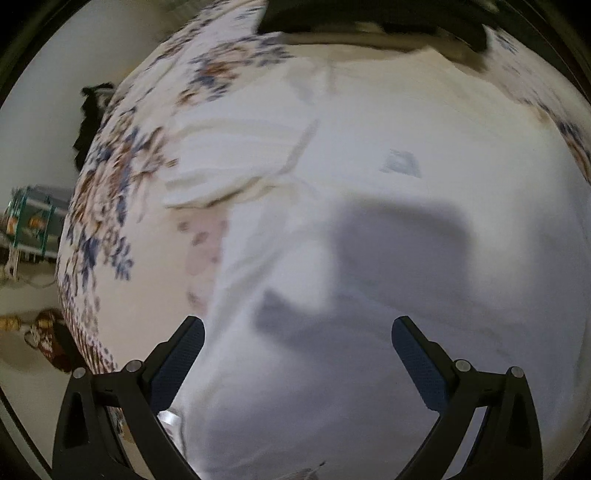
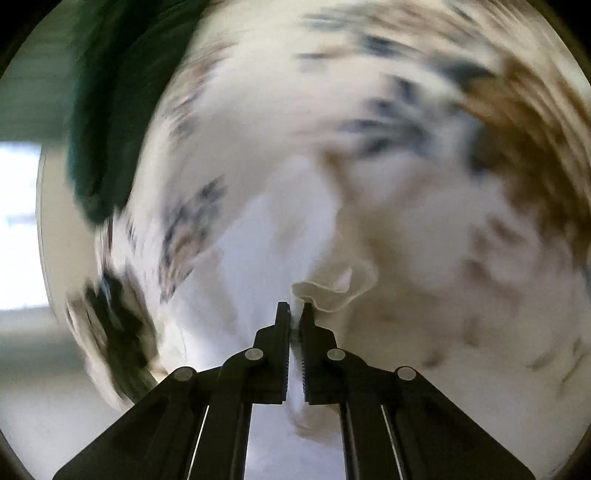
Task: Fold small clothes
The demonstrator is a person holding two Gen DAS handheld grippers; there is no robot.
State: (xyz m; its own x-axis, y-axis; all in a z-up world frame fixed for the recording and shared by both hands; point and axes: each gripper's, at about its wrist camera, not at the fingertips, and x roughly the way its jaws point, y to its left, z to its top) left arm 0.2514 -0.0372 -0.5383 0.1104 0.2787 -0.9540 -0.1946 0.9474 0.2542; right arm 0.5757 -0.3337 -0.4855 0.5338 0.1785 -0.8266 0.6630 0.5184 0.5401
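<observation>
A white garment [image 1: 369, 240] lies spread on a floral bedsheet [image 1: 110, 206], with a small grey label near its middle and a bunched sleeve at the upper left. My left gripper [image 1: 297, 332] hovers above it, jaws wide open and empty. In the right wrist view my right gripper [image 2: 296, 308] is shut on a hemmed edge of the white garment [image 2: 332, 291], and the cloth hangs from the fingers. That view is heavily blurred by motion.
A dark garment [image 1: 369, 22] lies at the far edge of the bed; a dark green cloth [image 2: 99, 129] shows at the upper left in the right wrist view. Beside the bed on the floor are a patterned mat [image 1: 33, 221] and a red bag [image 1: 51, 339].
</observation>
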